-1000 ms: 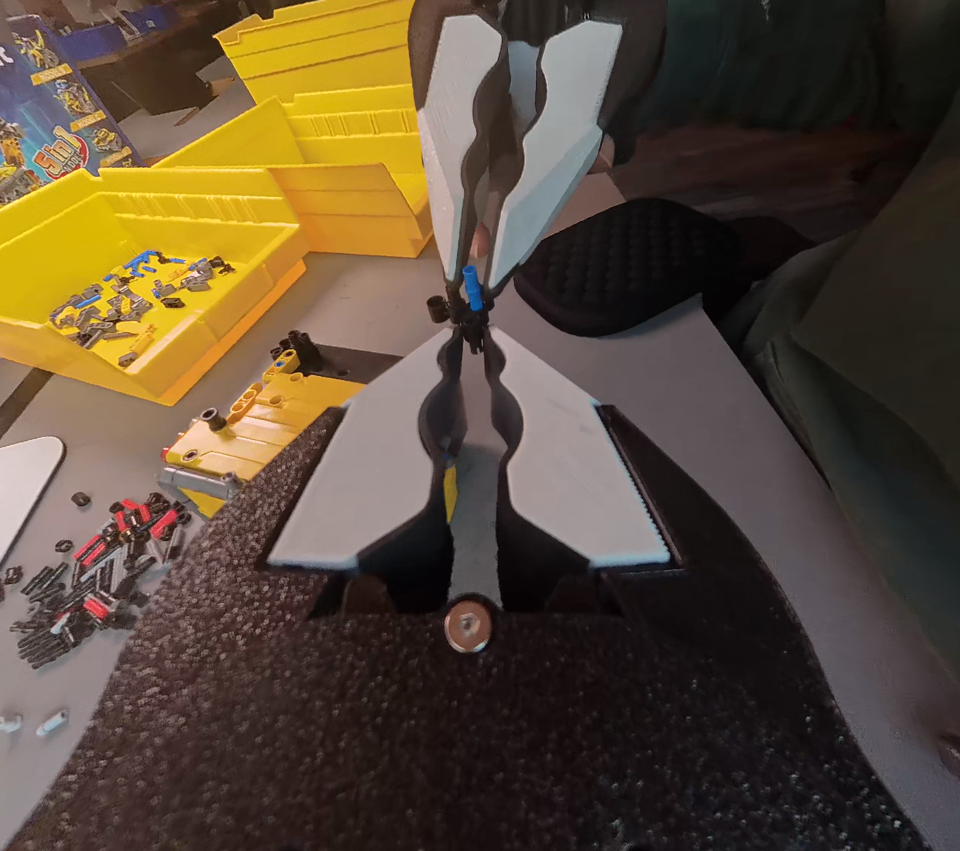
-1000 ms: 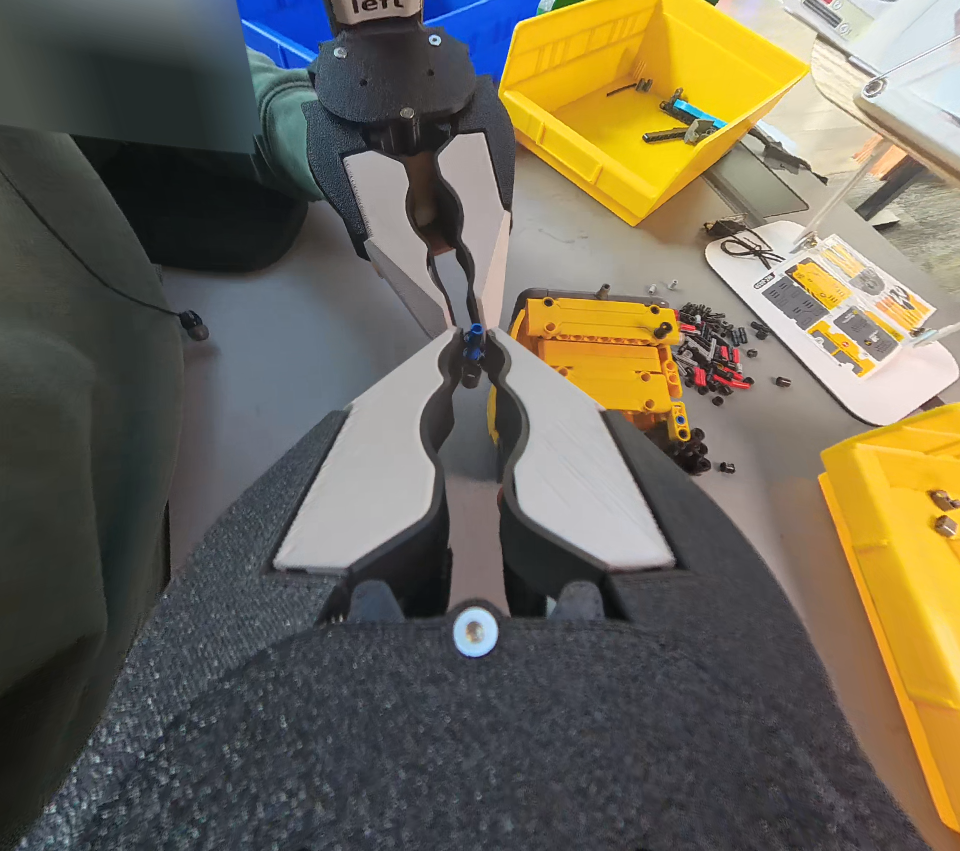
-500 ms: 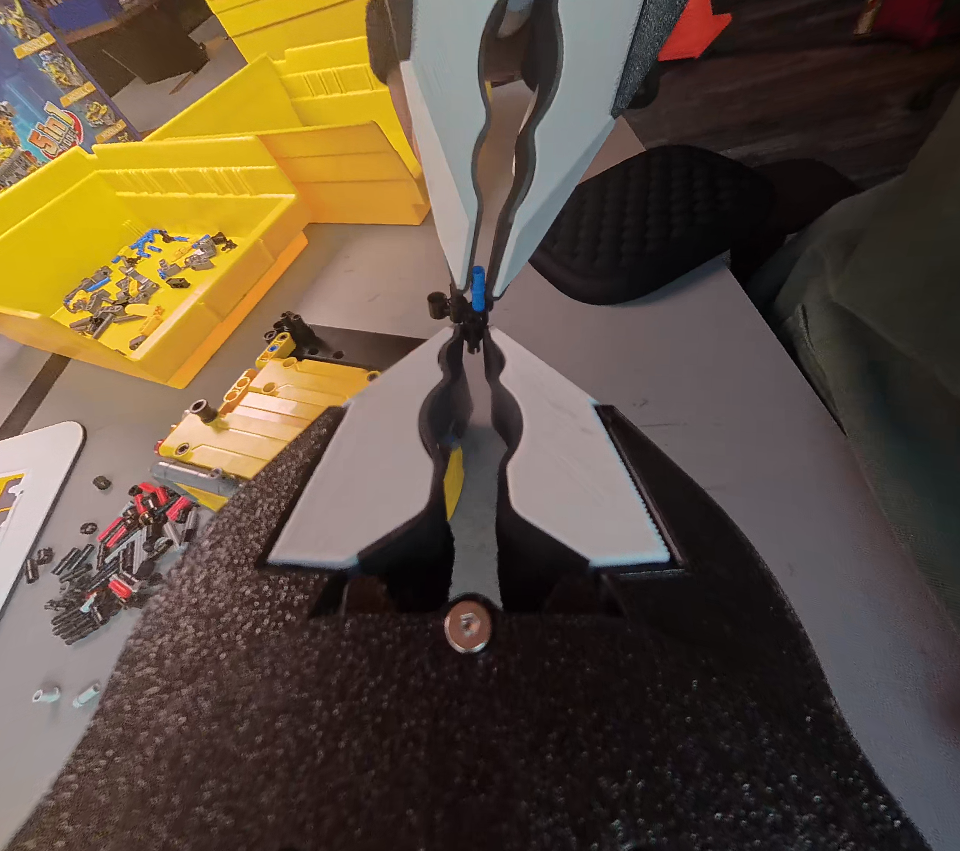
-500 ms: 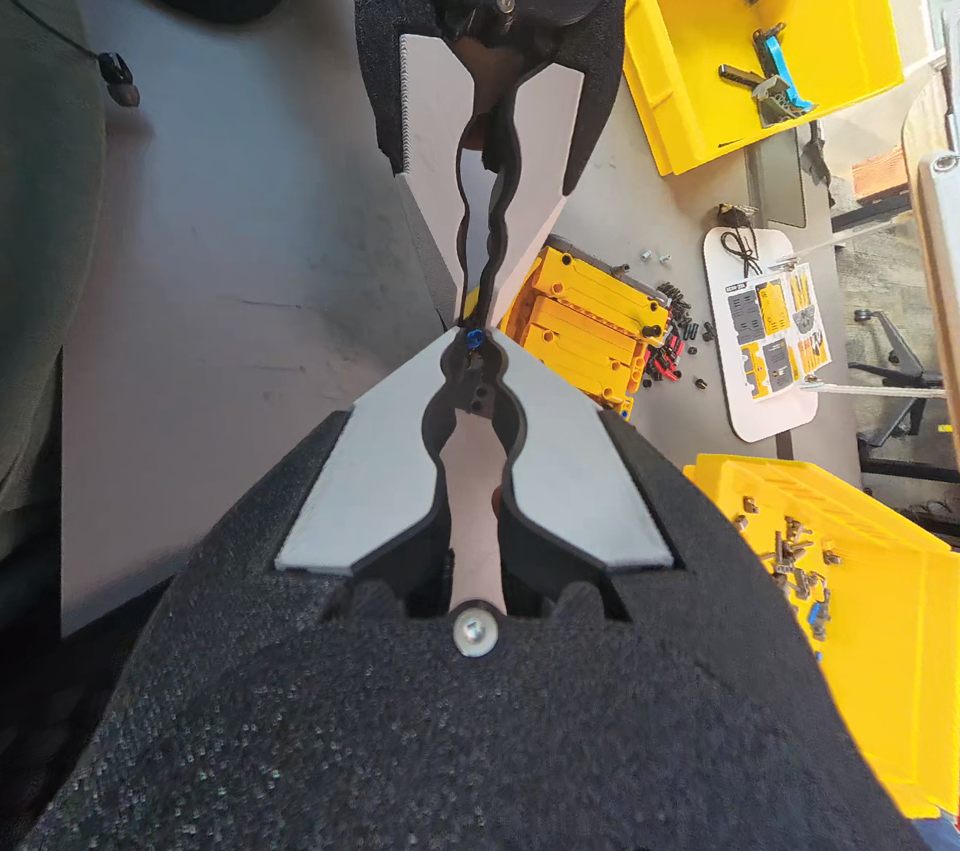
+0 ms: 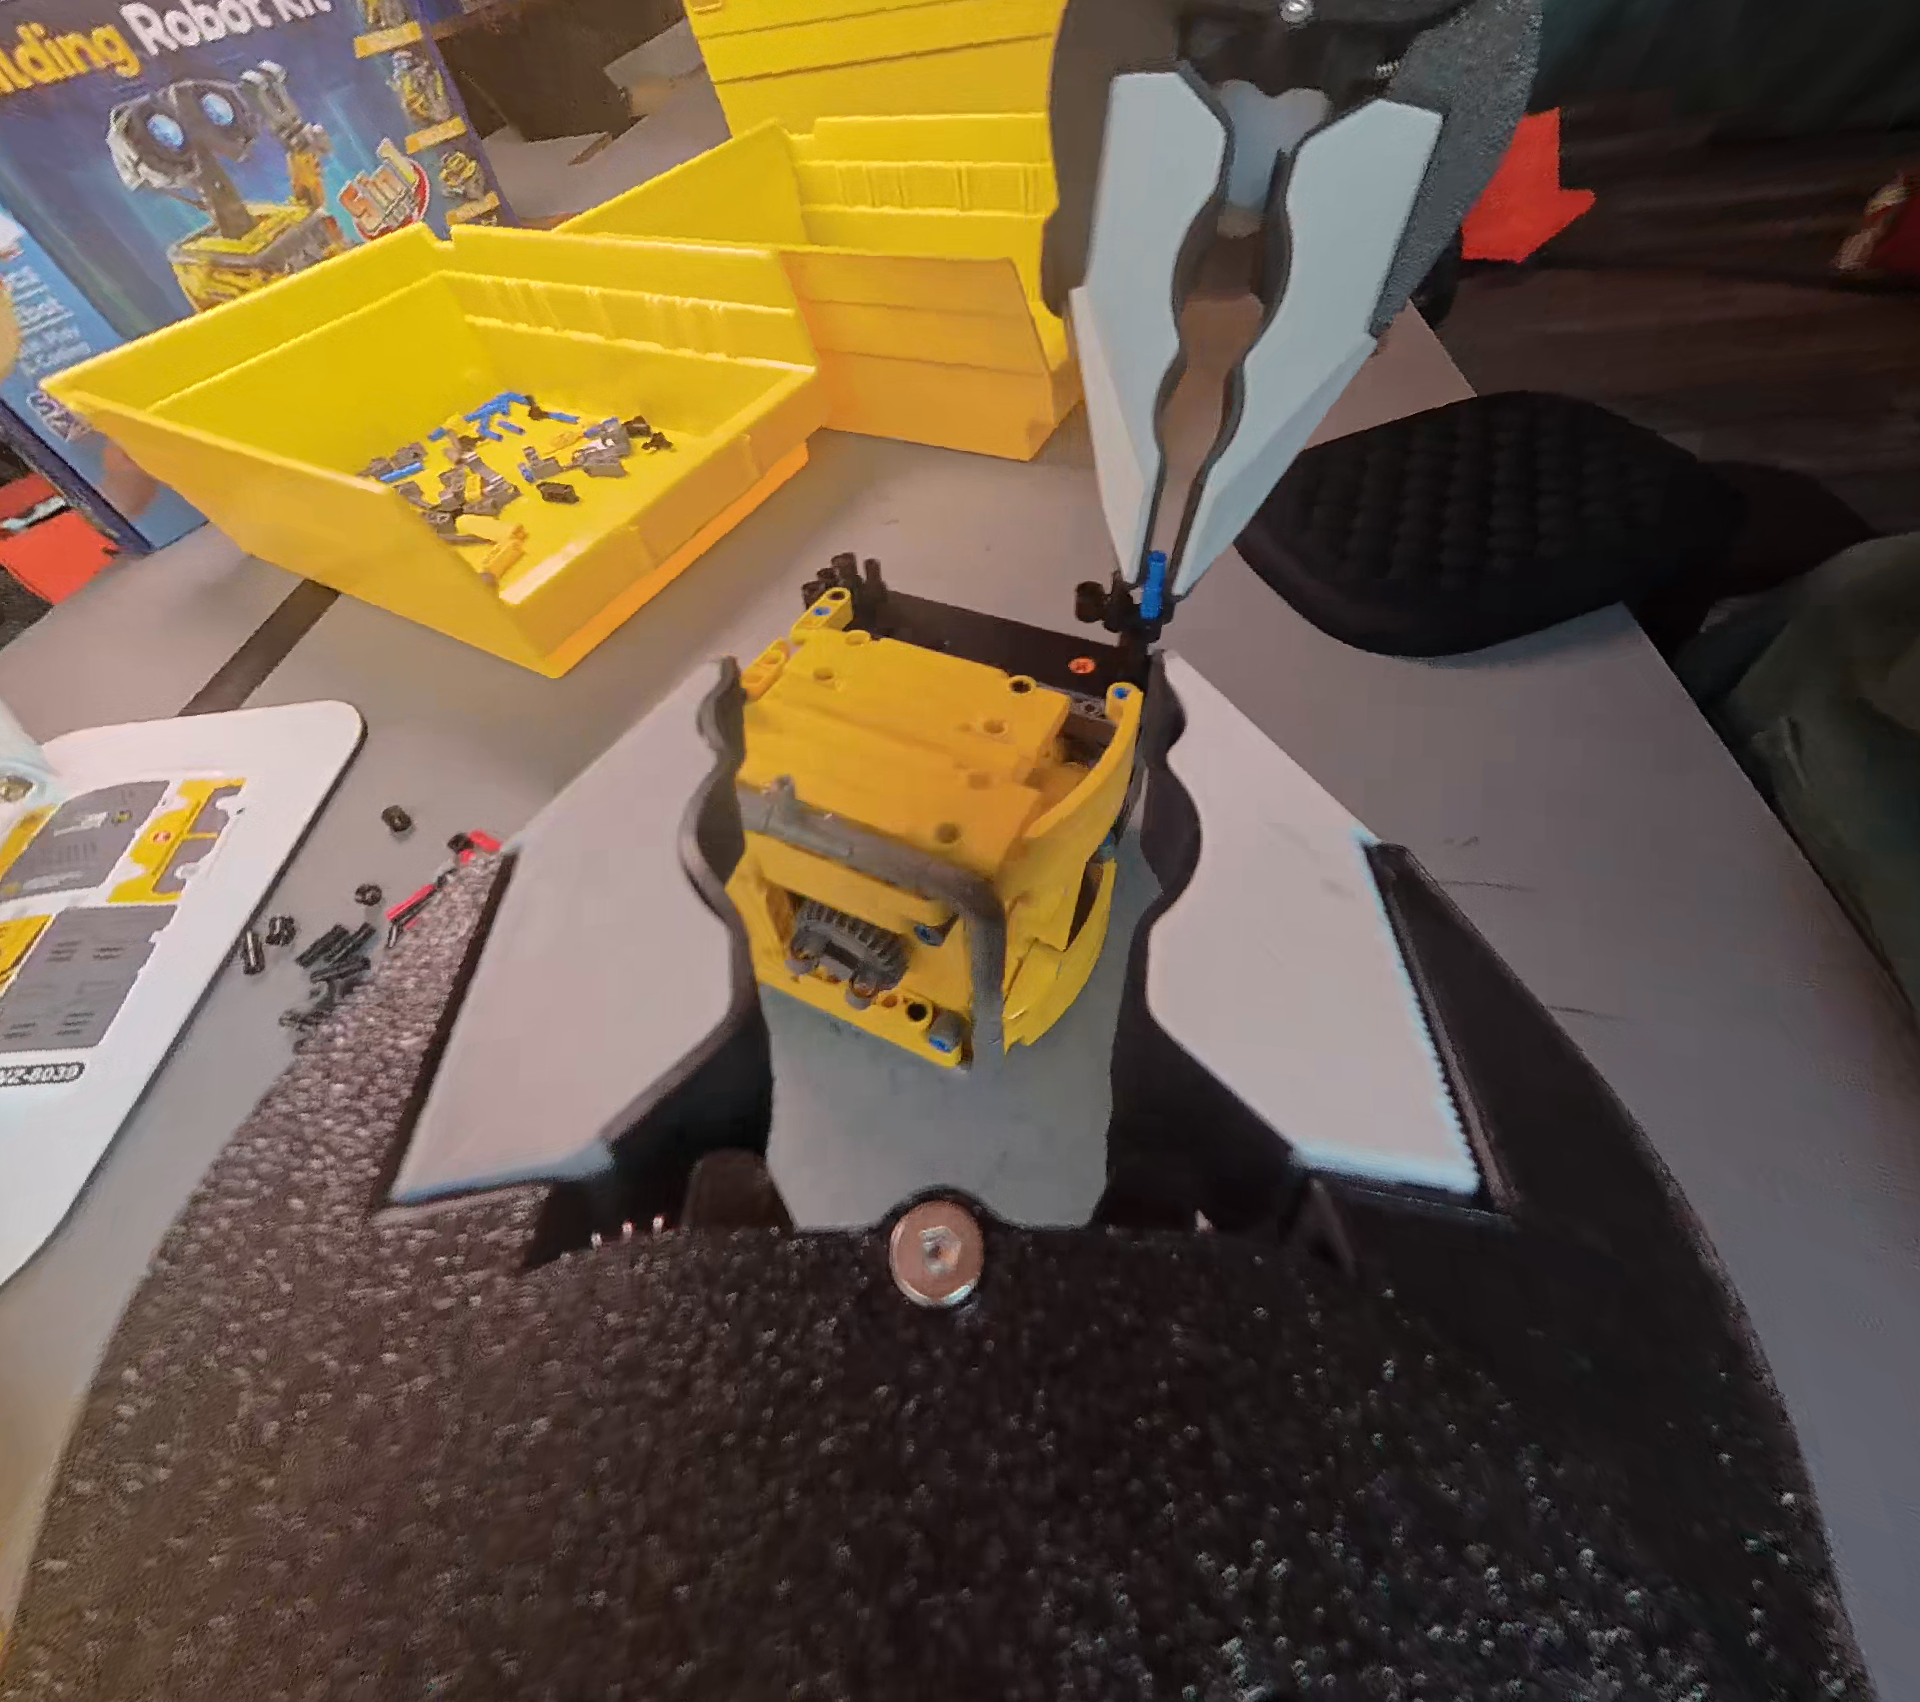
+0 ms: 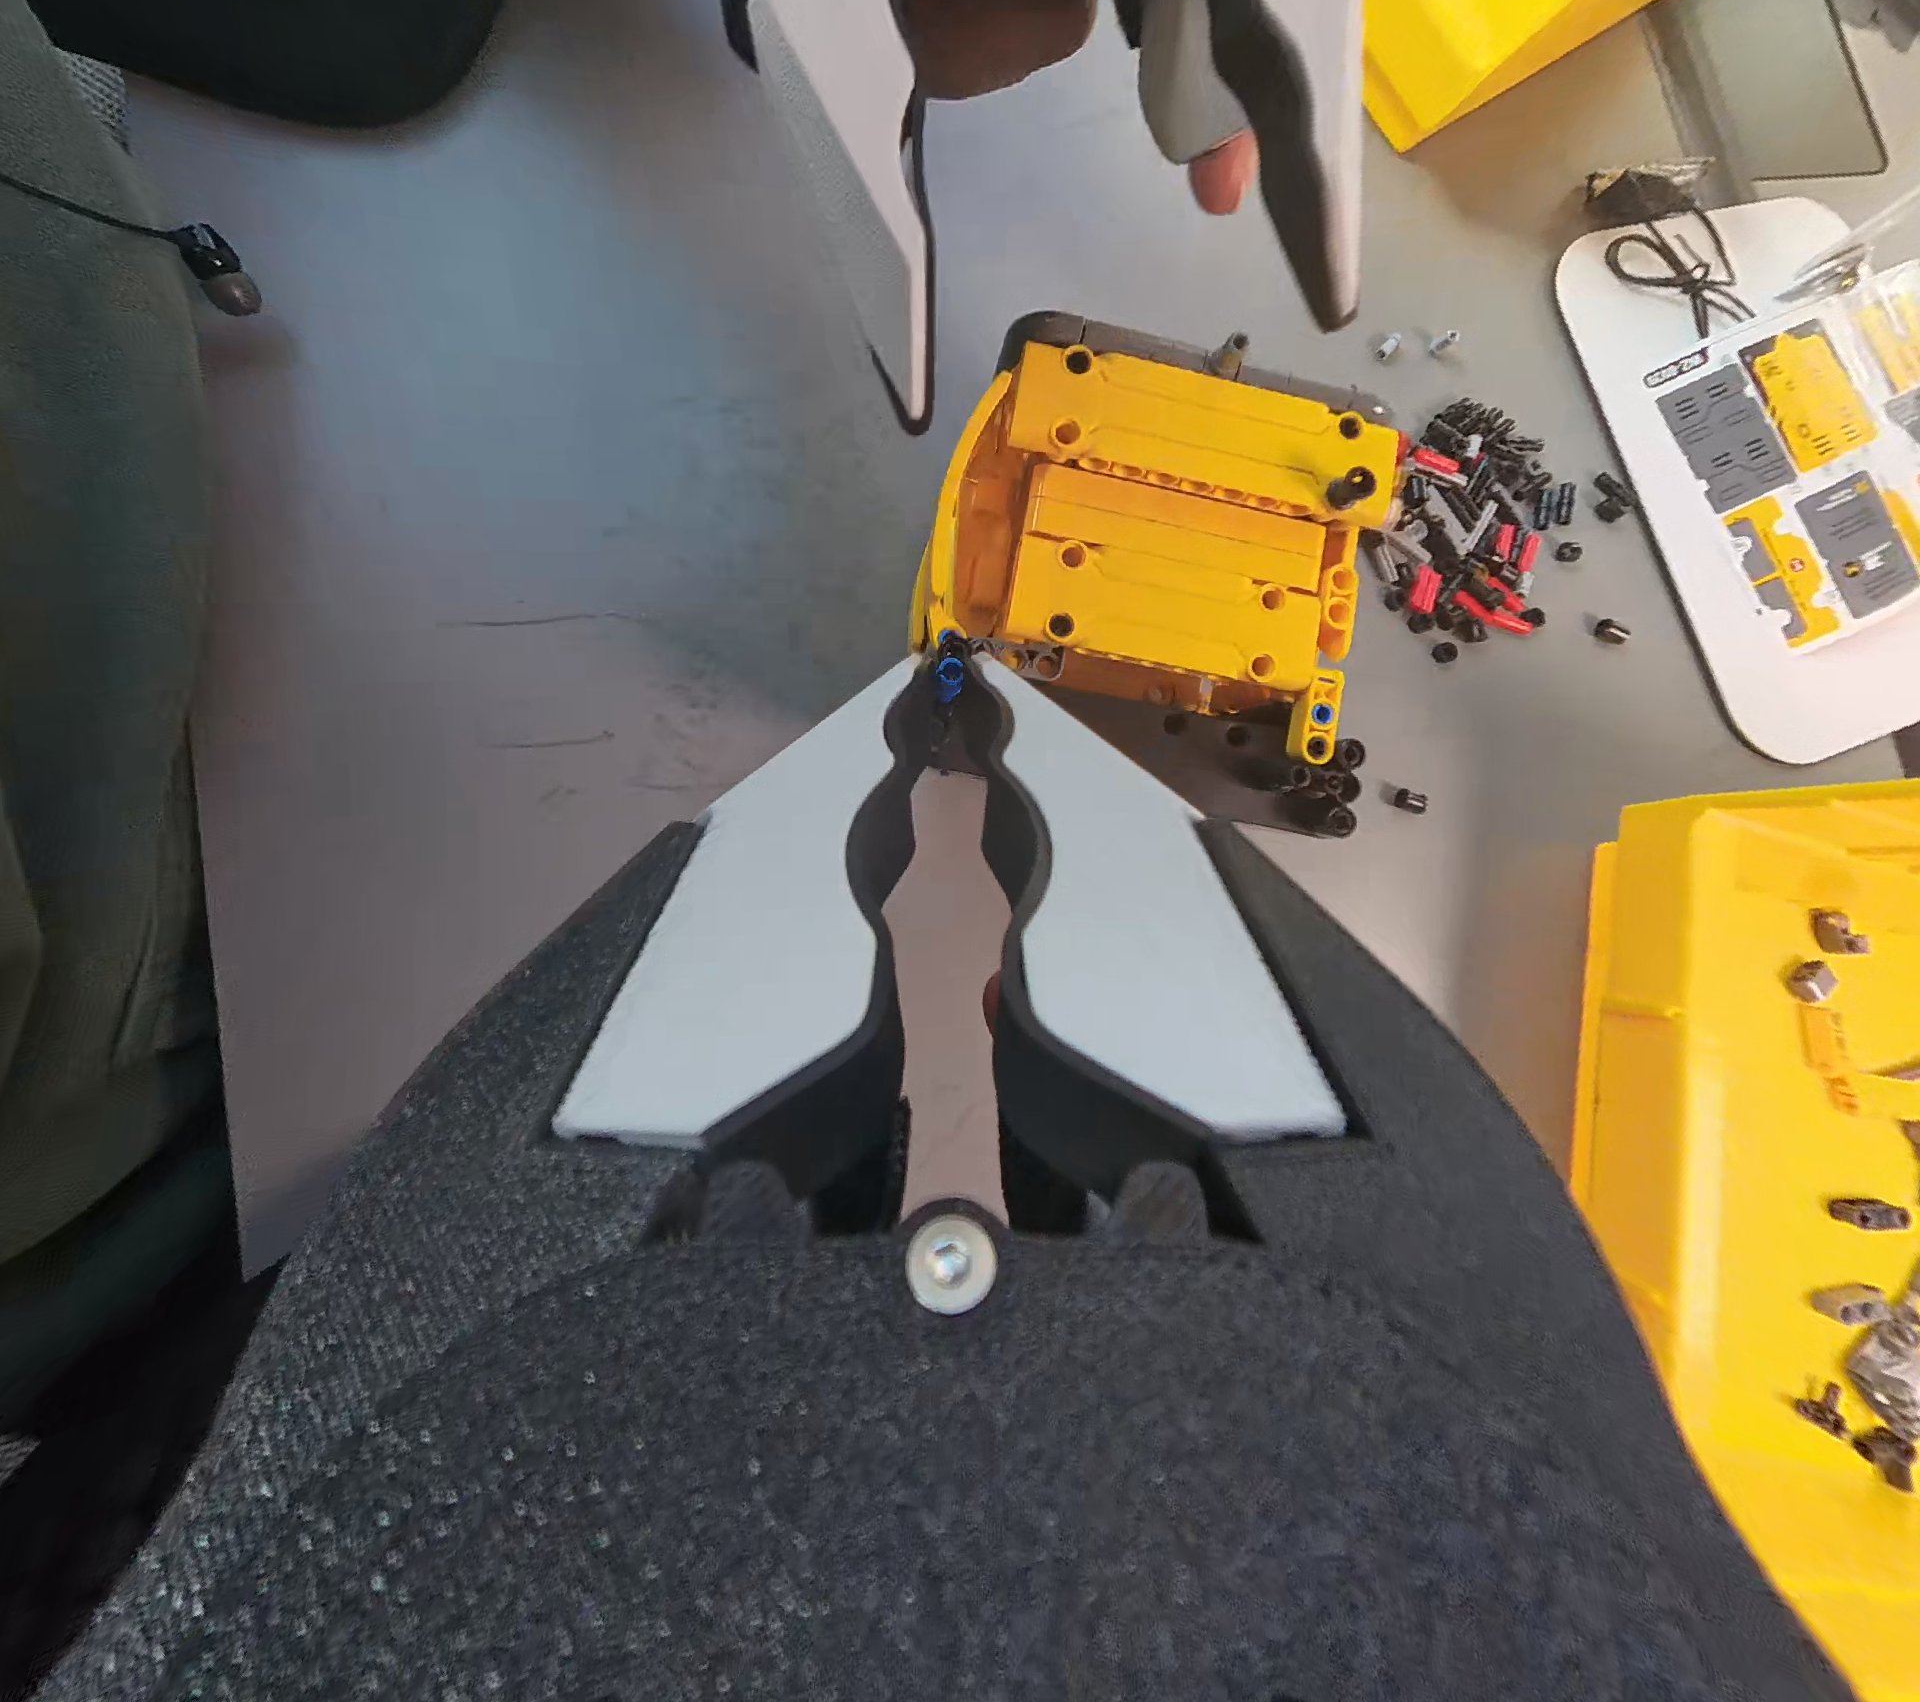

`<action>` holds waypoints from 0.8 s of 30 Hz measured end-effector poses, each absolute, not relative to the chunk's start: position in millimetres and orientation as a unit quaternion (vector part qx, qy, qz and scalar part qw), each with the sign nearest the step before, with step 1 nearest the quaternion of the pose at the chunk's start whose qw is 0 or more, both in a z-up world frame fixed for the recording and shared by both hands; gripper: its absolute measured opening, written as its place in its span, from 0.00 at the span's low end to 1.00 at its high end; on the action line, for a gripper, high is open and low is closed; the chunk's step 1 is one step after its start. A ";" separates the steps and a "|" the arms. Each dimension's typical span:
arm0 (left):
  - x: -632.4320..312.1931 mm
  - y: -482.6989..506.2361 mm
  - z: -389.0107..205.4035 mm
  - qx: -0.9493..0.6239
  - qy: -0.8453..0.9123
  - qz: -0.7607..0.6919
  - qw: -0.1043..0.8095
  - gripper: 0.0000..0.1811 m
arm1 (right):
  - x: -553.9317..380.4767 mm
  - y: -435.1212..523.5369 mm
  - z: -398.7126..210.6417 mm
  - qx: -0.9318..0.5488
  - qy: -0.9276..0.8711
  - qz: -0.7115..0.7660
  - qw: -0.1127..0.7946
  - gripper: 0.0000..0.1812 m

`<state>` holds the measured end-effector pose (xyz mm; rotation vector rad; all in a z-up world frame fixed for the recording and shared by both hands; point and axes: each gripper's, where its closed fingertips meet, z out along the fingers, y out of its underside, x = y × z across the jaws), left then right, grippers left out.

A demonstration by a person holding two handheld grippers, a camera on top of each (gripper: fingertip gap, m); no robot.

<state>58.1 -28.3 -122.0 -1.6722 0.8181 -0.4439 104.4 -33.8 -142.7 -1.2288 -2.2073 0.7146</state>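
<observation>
Pinching a small blue-and-black plastic pin piece [image 6: 948, 684] in right jaws, left jaws spread around yellow brick-built block [image 5: 914, 831]; slip risk from thin grip.

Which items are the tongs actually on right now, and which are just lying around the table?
Between the tongs:
- small blue pin with black connector, pinched by shut right tongs
- yellow brick-built block model, straddled by open left tongs

Lying about:
- yellow plastic bin of small parts
- loose black and red pins
- white instruction card
- blue kit box
</observation>
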 end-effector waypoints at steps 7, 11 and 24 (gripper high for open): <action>42.0 -14.8 -145.3 -0.731 0.323 -0.228 0.556 0.58 | 106.1 -32.2 -152.3 -0.458 -0.808 0.279 0.242 0.03; 40.0 -11.4 -160.5 -0.746 0.320 -0.247 0.530 0.67 | 108.9 -30.7 -154.7 -0.454 -0.809 0.288 0.238 0.02; 45.4 -6.3 -175.5 -0.764 0.343 -0.170 0.519 0.61 | 101.1 -34.1 -158.7 -0.398 -0.869 0.186 0.229 0.03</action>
